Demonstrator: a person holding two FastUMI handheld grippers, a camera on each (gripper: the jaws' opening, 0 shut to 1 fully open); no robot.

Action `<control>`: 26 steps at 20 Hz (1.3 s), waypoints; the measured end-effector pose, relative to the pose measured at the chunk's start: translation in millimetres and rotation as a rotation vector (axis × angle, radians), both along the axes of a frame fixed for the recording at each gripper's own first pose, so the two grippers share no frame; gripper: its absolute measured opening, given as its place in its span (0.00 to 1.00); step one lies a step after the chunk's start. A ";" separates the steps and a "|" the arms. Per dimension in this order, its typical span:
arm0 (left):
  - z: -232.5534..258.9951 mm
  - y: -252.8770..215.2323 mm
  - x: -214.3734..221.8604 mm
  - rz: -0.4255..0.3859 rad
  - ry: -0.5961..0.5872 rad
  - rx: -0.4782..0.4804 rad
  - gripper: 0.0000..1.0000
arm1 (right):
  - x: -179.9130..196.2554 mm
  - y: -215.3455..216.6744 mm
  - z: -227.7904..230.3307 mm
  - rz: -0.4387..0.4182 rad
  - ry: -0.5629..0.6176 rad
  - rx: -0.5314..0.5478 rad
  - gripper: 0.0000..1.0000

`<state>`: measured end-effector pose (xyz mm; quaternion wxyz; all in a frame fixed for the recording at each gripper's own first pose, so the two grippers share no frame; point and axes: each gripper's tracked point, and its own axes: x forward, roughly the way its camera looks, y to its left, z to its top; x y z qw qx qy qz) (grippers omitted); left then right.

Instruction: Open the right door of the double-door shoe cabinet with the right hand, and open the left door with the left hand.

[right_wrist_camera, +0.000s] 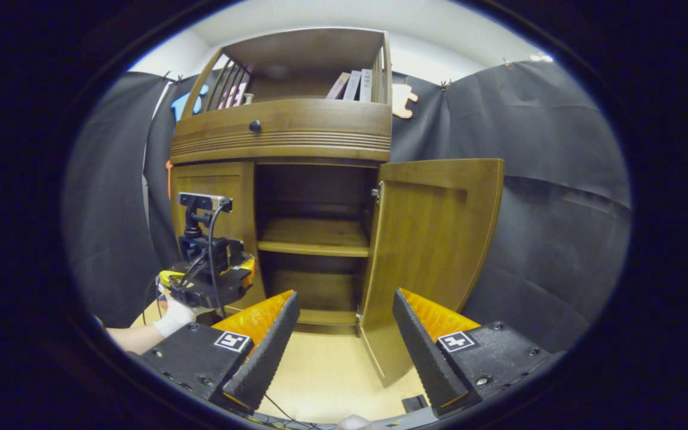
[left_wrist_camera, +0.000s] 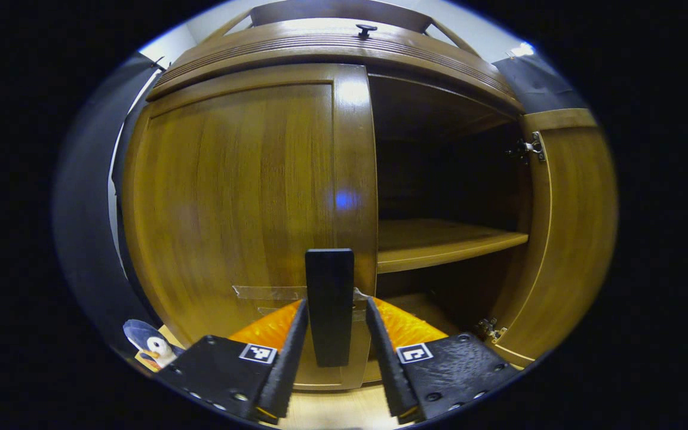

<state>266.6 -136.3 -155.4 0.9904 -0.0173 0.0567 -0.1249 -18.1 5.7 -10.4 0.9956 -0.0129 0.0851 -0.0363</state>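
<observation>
while the left gripper (left_wrist_camera: 332, 319) is facing the shoe cabinet (left_wrist_camera: 344, 48) in the left gripper view, its jaws are standing a little apart on either side of a dark upright handle (left_wrist_camera: 329, 298) on the left door (left_wrist_camera: 242, 203); the fingers (left_wrist_camera: 287, 352) are sitting just beside the handle, and i cannot tell whether they are pressing on it. the left door is lying flush with the cabinet front. a strip of clear tape (left_wrist_camera: 266, 292) is stuck across it near the handle. the right door (left_wrist_camera: 571, 233) is hanging wide open, showing a bare shelf (left_wrist_camera: 439, 242) inside and two metal hinges (left_wrist_camera: 535, 146). a small knob (left_wrist_camera: 366, 28) is sitting on the drawer front above. square black-and-white markers (left_wrist_camera: 258, 353) are sitting on the gripper body; they carry no readable words. a sticker with a penguin (left_wrist_camera: 151, 345) is showing at lower left.

in the right gripper view, the right gripper (right_wrist_camera: 344, 331) is hanging back from the cabinet with its jaws wide apart, holding and touching nothing. the right door (right_wrist_camera: 433, 251) is standing swung out toward the camera. the left gripper (right_wrist_camera: 212, 280), held in a gloved hand (right_wrist_camera: 174, 315), is sitting close against the left door (right_wrist_camera: 212, 185). books (right_wrist_camera: 353, 85) are leaning on the top shelf; their spines are too small to read.
</observation>
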 end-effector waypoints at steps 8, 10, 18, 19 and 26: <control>0.8 6.1 0.5 0.005 0.002 -0.024 0.24 | -11.2 -3.9 -2.5 -0.004 0.001 0.010 0.99; 0.4 9.1 -6.8 -0.001 0.004 -0.030 0.21 | -13.9 -4.4 -2.7 -0.004 -0.002 0.010 0.99; 0.3 22.5 -47.2 -0.062 0.013 -0.019 0.16 | -24.0 -1.0 -9.5 0.033 0.006 0.021 1.00; 0.9 26.3 -53.9 -0.061 0.011 -0.022 0.16 | -24.8 0.9 -9.4 0.040 0.004 0.025 1.00; 0.1 53.9 -94.5 -0.043 0.025 -0.016 0.16 | -35.2 13.6 -11.9 0.096 -0.001 0.032 1.00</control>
